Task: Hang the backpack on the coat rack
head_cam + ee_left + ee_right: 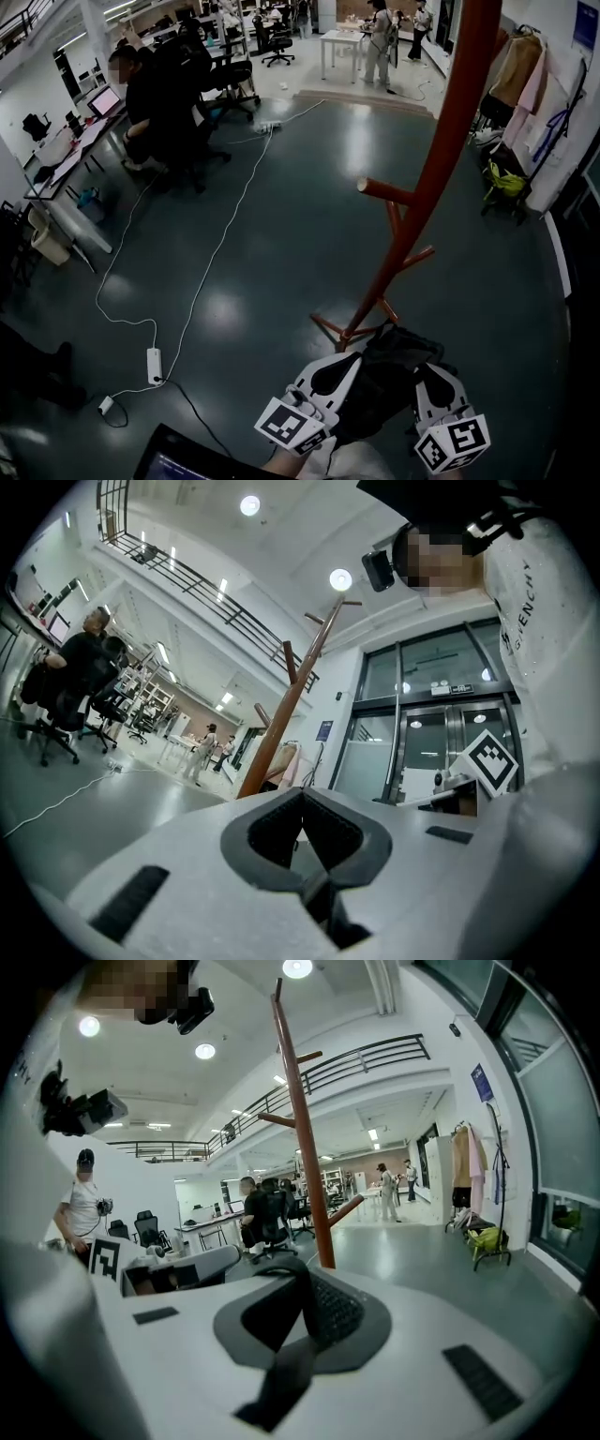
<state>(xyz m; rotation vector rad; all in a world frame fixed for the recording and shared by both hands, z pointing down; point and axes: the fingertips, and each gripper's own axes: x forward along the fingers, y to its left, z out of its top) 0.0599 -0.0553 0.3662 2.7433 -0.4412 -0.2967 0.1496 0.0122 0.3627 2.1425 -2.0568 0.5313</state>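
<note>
The orange-red coat rack (441,159) rises just ahead of me, with a short peg (384,190) sticking out to the left and its feet on the dark floor. A black backpack (389,375) hangs between my two grippers, close to the rack's base. My left gripper (345,364) is shut, with a black backpack strap (323,907) pinched in its pads. My right gripper (424,373) is shut on another black strap (286,1372). The rack (286,705) stands beyond the left gripper (302,832). It also stands (305,1147) straight ahead of the right gripper (305,1307).
A white cable with a power strip (155,364) runs across the floor at left. A person sits at desks (155,94) at the back left. A clothes rail (525,94) and a yellow-green bag (506,180) stand at right. A laptop (187,459) shows at the bottom edge.
</note>
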